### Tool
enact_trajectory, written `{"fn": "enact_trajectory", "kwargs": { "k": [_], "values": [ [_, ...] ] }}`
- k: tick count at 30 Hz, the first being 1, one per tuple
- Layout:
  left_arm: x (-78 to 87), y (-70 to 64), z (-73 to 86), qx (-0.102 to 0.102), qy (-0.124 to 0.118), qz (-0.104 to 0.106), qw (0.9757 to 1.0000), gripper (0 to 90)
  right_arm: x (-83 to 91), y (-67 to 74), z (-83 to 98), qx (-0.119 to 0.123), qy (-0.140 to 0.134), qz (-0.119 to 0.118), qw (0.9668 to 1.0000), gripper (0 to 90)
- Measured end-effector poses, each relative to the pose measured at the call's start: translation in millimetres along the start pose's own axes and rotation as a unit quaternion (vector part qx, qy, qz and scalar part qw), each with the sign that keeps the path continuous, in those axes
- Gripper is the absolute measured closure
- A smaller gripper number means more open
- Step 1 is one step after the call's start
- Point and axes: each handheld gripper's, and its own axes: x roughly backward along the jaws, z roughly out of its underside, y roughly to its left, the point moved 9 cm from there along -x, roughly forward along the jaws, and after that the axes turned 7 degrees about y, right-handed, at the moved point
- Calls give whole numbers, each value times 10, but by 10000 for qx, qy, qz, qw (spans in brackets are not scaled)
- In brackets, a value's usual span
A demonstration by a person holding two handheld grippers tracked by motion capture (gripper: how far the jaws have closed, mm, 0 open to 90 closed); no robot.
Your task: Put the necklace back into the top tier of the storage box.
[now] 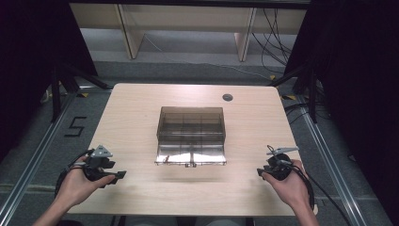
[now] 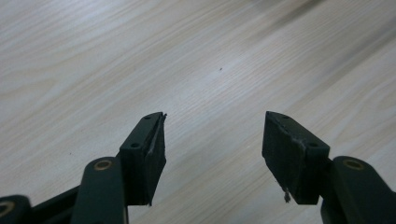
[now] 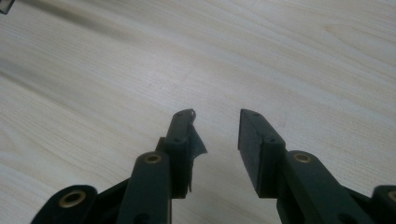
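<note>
Lying between both grippers' fingers (image 2: 144,154): clear box (image 1: 190,136).

Pale matt wood-grain table (image 1: 136,108), glossy clear smoky plastic box (image 1: 190,123)

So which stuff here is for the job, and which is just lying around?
For the job:
- clear plastic box with dividers, mid-table
- left claw, open, holding nothing
- right claw, open, holding nothing

Just lying about:
- round grey cap in the table
- cables on the floor behind
</note>
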Motion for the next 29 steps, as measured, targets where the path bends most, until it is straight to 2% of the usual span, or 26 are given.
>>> {"fn": "enact_trajectory", "kwargs": {
  "k": [1,2,3,5,6,7,8,9,10,11,12,13,16,17,19,22,23,24,27,29],
  "values": [
    [0,0,0,0,0,0,10000,391,0,0,0,0,0,0,10000,659],
    [-32,28,16,154,-117,-44,9998,390,0,0,0,-11,0,1,10000,659],
    [-32,28,16,154,-117,-44,9998,389,-1,0,0,-9,1,1,10000,659],
    [-43,76,63,147,-44,-82,9998,388,-3,-1,3,6,11,8,10000,659],
    [-41,125,118,85,97,-102,9999,388,2,14,8,-61,66,-36,10000,659],
    [-41,125,118,85,97,-102,9999,387,1,15,7,-69,64,-36,9999,659],
    [-75,147,133,245,-21,-110,9996,386,1,15,7,-65,66,-38,9999,659],
    [-75,147,133,245,-21,-110,9996,386,1,15,7,-65,66,-38,9999,659],
    [-88,159,143,332,-42,-127,9994,386,0,17,6,-84,63,-36,9999,659],
    [-110,159,140,421,-159,-103,9989,385,0,16,7,-82,62,-34,9999,658],
    [-123,212,187,333,-72,-160,9993,385,-1,16,8,-90,64,-34,9999,659],
    [-152,199,178,487,-211,-113,9985,385,-1,16,7,-90,60,-33,9999,658],
    [-174,229,209,392,-193,-152,9989,386,-4,9,3,-125,47,5,9999,658],
    [-200,223,217,436,-253,-156,9986,385,-9,-6,4,-33,27,38,10000,657],
    [-199,236,234,360,-178,-198,9990,385,-9,-7,0,-37,2,42,10000,658],
    [-192,229,216,317,-272,-194,9989,380,-13,-17,0,-24,-6,76,10000,658],
    [-191,222,204,365,-327,-179,9986,379,-16,-29,2,4,1,112,9999,657],
    [-181,225,203,314,-316,-174,9989,378,-18,-28,3,23,-11,107,9999,656],
    [-175,223,197,351,-348,-159,9986,378,-19,-29,2,8,1,116,9999,655],
    [-163,227,195,342,-354,-161,9987,377,-15,-12,-4,-29,-36,44,10000,653]
  ]
}}
